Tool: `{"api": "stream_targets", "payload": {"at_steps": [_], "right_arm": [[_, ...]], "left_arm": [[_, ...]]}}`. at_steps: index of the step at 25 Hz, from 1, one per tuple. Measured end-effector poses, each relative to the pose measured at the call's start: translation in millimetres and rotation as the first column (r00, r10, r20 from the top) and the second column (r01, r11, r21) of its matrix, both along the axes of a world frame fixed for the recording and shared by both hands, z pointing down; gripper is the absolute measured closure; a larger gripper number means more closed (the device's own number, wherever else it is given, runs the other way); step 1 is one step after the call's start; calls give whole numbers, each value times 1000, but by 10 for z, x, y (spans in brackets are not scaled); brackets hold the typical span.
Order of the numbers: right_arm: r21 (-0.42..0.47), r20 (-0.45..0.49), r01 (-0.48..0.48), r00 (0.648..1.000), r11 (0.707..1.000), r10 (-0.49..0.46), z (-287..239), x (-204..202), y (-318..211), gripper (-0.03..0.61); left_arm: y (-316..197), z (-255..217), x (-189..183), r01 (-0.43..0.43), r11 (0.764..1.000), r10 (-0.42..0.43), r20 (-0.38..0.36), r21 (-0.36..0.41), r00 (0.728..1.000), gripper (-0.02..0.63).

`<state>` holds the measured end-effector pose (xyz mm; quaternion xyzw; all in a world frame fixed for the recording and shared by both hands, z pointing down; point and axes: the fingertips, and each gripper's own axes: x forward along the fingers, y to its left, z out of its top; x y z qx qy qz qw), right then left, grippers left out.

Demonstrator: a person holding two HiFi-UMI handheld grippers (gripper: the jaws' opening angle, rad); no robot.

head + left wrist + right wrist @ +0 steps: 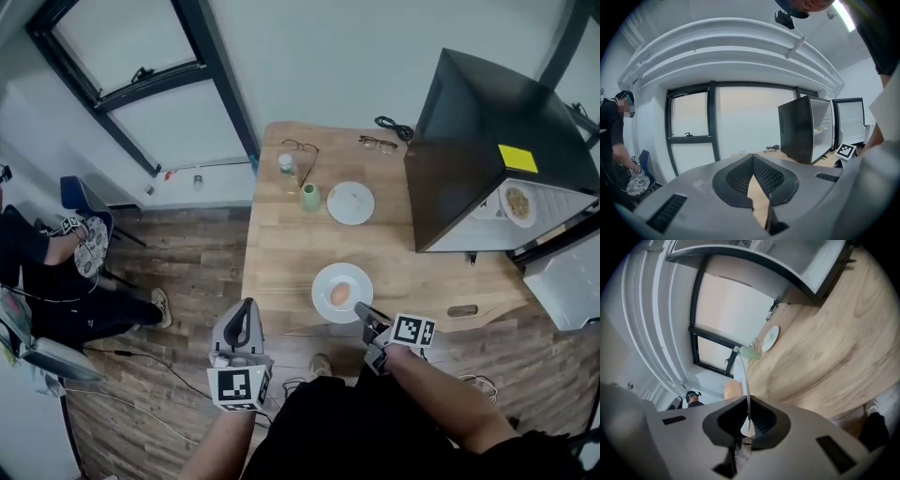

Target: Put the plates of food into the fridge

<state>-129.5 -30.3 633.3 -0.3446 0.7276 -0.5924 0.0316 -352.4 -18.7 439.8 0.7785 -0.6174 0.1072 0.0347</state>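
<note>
While right tool clamps plate rim, left tool hangs closed, empty.

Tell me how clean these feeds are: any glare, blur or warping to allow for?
Head view: evenly lit and sharp. Left gripper view: heavy fisheye, black corners, window washed out, left claw soft. Right gripper view: tilted, fisheye, window blown out, plate rim edge-on in right claw.

Soft, even daylight is admitted through the window at eleven o'clock in the head view. Both gripper views are fisheye-bent and blackened at the corners.
</note>
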Motion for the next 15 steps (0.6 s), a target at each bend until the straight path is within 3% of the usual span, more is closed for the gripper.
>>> {"api": "stream_targets", "payload": {"at_steps": [10,15], "right_arm": [[61,1,-137,991,989,137,-380,1109,-213,547],[49,-10,-169,985,984,170,-396,1553,-185,546]], "left_arm": [[-525,-114,1042,-135,990,136,-28,42,990,611],[-698,-107,1489,-194,980,196,-41,46,980,611]]}}
